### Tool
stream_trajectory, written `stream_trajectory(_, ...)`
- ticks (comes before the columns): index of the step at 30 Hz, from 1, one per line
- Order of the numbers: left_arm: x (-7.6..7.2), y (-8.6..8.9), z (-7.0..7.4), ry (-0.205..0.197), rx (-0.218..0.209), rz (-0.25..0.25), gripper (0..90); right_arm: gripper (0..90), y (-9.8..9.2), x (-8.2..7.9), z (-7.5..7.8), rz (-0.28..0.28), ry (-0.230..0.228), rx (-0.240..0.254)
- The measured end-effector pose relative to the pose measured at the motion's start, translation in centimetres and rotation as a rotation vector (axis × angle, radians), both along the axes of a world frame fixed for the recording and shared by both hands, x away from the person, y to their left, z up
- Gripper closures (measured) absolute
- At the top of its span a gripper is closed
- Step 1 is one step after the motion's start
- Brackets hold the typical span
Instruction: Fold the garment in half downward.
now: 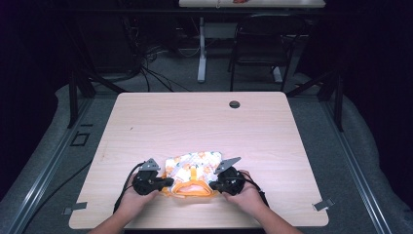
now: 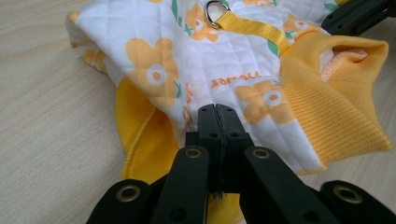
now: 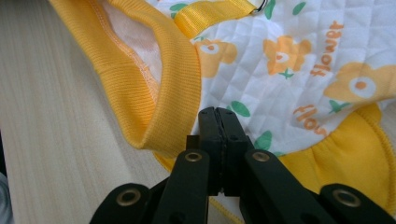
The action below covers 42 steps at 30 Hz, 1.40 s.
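A pale wood-grain table (image 1: 195, 122) stands in a dim room, with a small dark grommet hole (image 1: 234, 104) near its far edge. Beyond it there is grey floor, a tangle of cables (image 1: 146, 63), a black chair (image 1: 265, 44) and the white leg of another desk (image 1: 201, 48). Near the table's front edge lies a small quilted garment (image 1: 192, 173), white with orange flowers, yellow ribbed trim and a yellow strap (image 2: 252, 29) with a metal ring (image 2: 214, 9). The left claw (image 1: 168, 182) is pressed together on the garment's left edge, pinching the fabric. The right claw (image 1: 212, 185) is likewise closed tight on the right edge, beside the yellow ribbed opening (image 3: 154, 79).
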<state>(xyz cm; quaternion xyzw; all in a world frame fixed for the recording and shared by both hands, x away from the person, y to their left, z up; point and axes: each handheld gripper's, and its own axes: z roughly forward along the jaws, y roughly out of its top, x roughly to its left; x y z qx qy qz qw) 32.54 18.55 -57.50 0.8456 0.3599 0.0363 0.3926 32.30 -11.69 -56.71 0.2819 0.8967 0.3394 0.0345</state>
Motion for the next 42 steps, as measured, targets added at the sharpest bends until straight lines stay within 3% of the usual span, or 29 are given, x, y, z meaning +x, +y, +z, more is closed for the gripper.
stream_trajectory(14,1.0,-0.5,0.1,-0.007,0.010,0.015,90.0,90.0,-0.1,0.2,0.1,-0.013,0.000,-0.001)
stream_trajectory(22,2.2,-0.9,0.1,-0.022,0.024,0.027,90.0,90.0,-0.3,1.3,0.1,-0.043,0.001,-0.004)
stream_trajectory(30,3.5,-0.8,-0.2,-0.015,-0.015,0.069,90.0,90.0,-0.4,2.2,0.0,-0.075,0.007,0.013)
stream_trajectory(36,4.7,-1.2,0.1,-0.028,0.018,0.079,90.0,90.0,-0.2,3.2,0.1,-0.091,-0.003,-0.002)
stream_trajectory(42,5.3,-1.0,-0.2,-0.017,-0.015,0.104,90.0,90.0,-0.2,3.9,0.1,-0.100,0.001,0.003)
